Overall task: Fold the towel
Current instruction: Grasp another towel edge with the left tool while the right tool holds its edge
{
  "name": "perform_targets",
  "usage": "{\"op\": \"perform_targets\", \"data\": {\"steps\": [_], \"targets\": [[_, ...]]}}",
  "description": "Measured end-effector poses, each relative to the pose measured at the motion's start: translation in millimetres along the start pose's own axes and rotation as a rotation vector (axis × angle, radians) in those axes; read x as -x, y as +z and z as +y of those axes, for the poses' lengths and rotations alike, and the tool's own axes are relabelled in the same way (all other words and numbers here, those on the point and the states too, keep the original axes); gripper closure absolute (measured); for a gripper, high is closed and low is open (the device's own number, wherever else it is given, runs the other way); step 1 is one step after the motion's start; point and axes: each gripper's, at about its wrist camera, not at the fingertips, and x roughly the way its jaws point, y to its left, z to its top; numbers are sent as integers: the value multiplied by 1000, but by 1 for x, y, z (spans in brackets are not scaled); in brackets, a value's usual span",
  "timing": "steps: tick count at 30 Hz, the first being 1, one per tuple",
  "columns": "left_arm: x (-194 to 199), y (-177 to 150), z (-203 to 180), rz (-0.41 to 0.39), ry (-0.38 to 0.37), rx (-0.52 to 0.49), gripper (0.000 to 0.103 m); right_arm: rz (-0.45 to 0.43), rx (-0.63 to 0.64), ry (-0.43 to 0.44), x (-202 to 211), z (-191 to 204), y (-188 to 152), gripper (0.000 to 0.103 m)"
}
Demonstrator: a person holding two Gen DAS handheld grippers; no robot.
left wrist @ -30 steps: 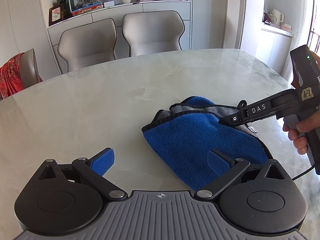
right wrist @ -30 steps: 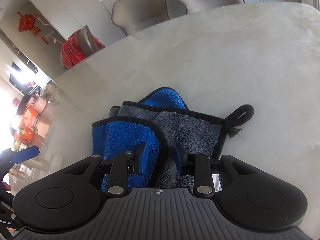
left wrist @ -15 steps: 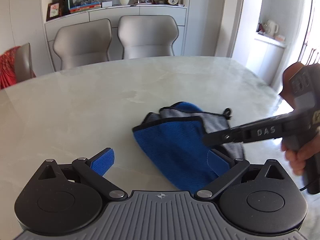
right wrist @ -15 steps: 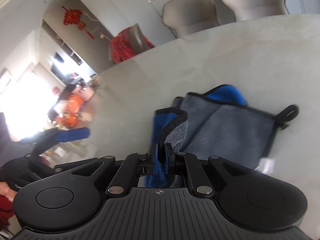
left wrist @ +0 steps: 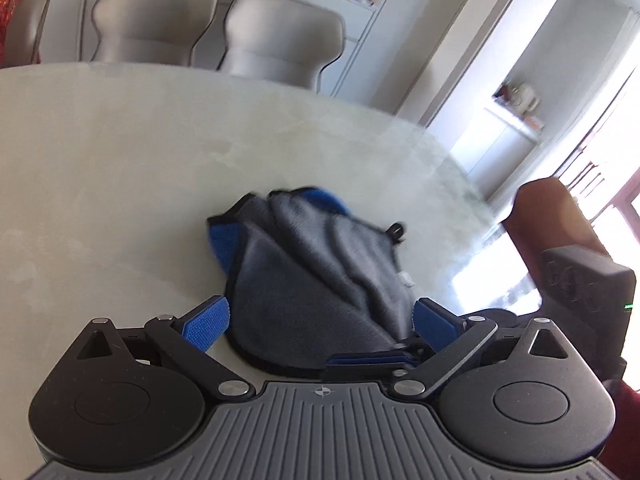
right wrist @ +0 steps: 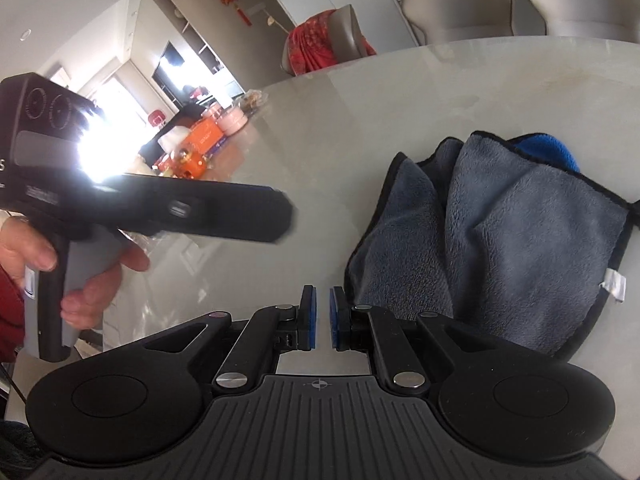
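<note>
Lying bunched on the marble table (left wrist: 120, 152), grey side up, the towel (right wrist: 500, 240) is sitting between the left gripper's (left wrist: 320, 316) wide-spread fingers while the right gripper (right wrist: 322, 316) is hovering beside it, nearly closed and gripping nothing.

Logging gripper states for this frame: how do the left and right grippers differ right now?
The left gripper has its fingers spread wide on either side of the towel; the right gripper has its fingers nearly together, with only a narrow gap. The left gripper's fingers flank the towel's near edge, while the right gripper's fingers sit just left of the towel over bare table, gripping nothing. Both have blue pads on black fingers.
</note>
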Motion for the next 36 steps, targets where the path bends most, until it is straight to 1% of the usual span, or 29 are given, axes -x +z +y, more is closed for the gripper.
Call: {"op": "perform_targets", "data": {"steps": [2, 3, 5, 7, 8, 10, 11, 13, 15, 17, 19, 22, 23, 24, 25, 27, 28, 29, 30, 33, 35, 36], "targets": [[-11, -4, 7, 29, 30, 35, 11, 29, 16, -38, 0, 3, -3, 92], [-15, -7, 13, 35, 42, 66, 11, 36, 19, -46, 1, 4, -5, 90], [-24, -11, 27, 46, 58, 127, 11, 20, 19, -48, 12, 3, -7, 86], [-31, -13, 38, 56, 71, 173, 12, -14, 1, -51, 23, -1, -7, 72], [-34, -12, 42, 57, 76, 180, 12, -29, -14, -57, 27, -5, -6, 64], [-42, -9, 46, 52, 88, 187, 12, -44, -49, -73, 33, -14, -3, 64], [-44, -7, 46, 46, 84, 181, 13, -51, -74, -76, 35, -19, -2, 64], [-51, -3, 43, 28, 72, 139, 19, -66, -109, -86, 39, -27, 0, 64], [-56, 0, 38, 12, 63, 88, 28, -80, -137, -96, 43, -34, 1, 64], [-61, 3, 33, -3, 55, 37, 32, -95, -154, -92, 44, -38, 1, 64], [-67, 6, 29, -9, 46, 1, 33, -112, -174, -86, 45, -42, 0, 64], [-73, 11, 29, -9, 41, -4, 34, -135, -211, -80, 45, -48, -1, 64], [-75, 12, 29, -9, 41, -4, 38, -140, -222, -79, 44, -51, -1, 64], [-77, 15, 30, -10, 39, -8, 46, -143, -231, -80, 44, -53, 0, 64], [-77, 16, 30, -11, 37, -12, 50, -143, -242, -87, 44, -55, 0, 64], [-78, 18, 30, -5, 46, -28, 72, -135, -245, -113, 43, -59, 2, 64], [-78, 19, 30, 0, 54, -38, 78, -129, -245, -129, 42, -62, 3, 64], [-79, 19, 30, 7, 61, -46, 90, -123, -245, -145, 42, -64, 5, 63], [-81, 20, 31, 19, 63, -51, 94, -118, -250, -157, 41, -68, 6, 63], [-80, 19, 35, 29, 55, -47, 97, -111, -254, -195, 39, -78, 14, 62], [-78, 18, 35, 26, 52, -56, 98, -107, -200, -263, 38, -81, 24, 62], [-76, 18, 34, 24, 49, -65, 98, -106, -161, -305, 36, -82, 30, 59]]}}
